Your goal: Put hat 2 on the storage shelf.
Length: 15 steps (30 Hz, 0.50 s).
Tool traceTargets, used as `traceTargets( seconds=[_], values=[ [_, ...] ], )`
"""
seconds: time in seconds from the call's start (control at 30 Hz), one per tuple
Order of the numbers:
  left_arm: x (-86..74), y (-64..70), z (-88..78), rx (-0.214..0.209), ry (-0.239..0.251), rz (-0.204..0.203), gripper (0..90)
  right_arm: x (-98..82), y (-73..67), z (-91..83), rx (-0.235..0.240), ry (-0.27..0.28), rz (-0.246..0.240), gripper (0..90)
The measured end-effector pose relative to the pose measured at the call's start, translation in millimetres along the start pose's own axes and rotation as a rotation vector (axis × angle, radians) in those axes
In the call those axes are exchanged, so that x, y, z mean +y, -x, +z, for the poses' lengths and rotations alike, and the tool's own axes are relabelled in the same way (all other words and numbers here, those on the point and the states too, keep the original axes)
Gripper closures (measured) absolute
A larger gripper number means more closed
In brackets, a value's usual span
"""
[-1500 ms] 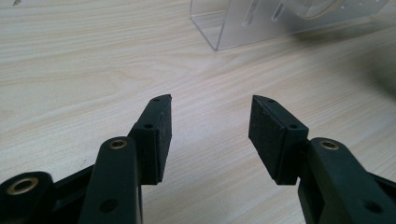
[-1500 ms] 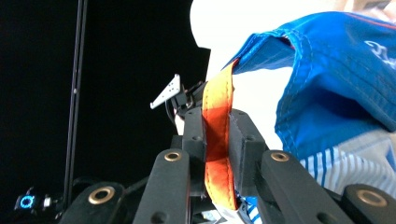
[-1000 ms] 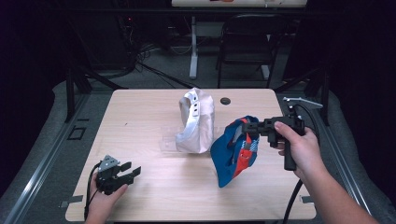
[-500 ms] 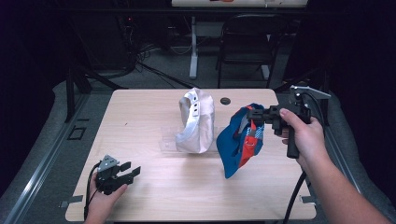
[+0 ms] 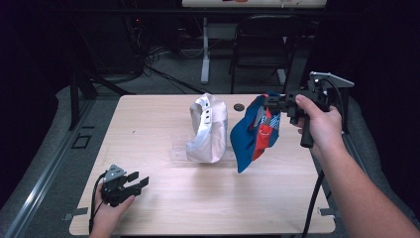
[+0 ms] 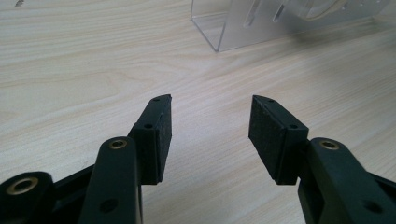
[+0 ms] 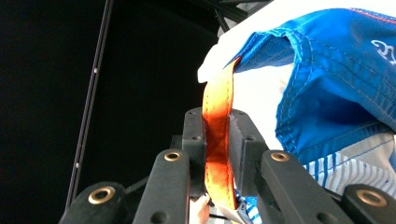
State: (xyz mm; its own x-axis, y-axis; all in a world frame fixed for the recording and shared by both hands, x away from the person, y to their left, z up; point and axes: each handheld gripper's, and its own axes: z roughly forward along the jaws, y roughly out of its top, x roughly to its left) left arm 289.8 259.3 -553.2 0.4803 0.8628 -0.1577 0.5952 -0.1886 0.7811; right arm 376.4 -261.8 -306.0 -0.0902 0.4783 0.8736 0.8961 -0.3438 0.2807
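1. Two hand-held grippers in play. Right hand-held gripper (image 5: 270,102) sits at about 2 o'clock over the bench (image 5: 163,208), held up in the person's right hand (image 5: 319,124), jaws pointing toward 9 o'clock
2. Its jaws are clamped on an orange strap (image 7: 218,140); right gripper view shows the strap pinched flat between the two pads and running up to the hem of the blue garment (image 7: 336,88)
3. Blue garment (image 5: 252,136) hangs free from that grip in the high view, blue with a red and white panel. Its lower tip is at roughly 4 o'clock from bench centre; can't tell whether the tip touches the bench
4. White garment (image 5: 208,131) sits just beside the blue one, on its 9 o'clock side, near bench centre. It is draped over a clear acrylic stand (image 5: 179,148) and stays upright. Whether the two garments touch: cannot tell
5. Left hand-held gripper (image 5: 136,182) is at about 7 o'clock on the bench, low, in the person's left hand (image 5: 106,218), pointing toward 3 o'clock
6. Its jaws stand apart with nothing between them; left gripper view shows bare wood between the pads (image 6: 161,135) and a corner of the clear acrylic stand (image 6: 243,28) ahead at 12 o'clock, well apart
7. Small dark round disc (image 5: 239,106) lies on the bench at about 1 o'clock, between the tops of the two garments
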Motion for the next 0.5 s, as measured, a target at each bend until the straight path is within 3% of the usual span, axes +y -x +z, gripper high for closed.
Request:
traceTargets(
  seconds=[0.5],
  values=[
    [0.2,-1.6,-0.4,-0.007,-0.011,-0.003,49.6,33.5,-3.4,16.2,-0.007,0.049,0.025,78.6]
  ],
)
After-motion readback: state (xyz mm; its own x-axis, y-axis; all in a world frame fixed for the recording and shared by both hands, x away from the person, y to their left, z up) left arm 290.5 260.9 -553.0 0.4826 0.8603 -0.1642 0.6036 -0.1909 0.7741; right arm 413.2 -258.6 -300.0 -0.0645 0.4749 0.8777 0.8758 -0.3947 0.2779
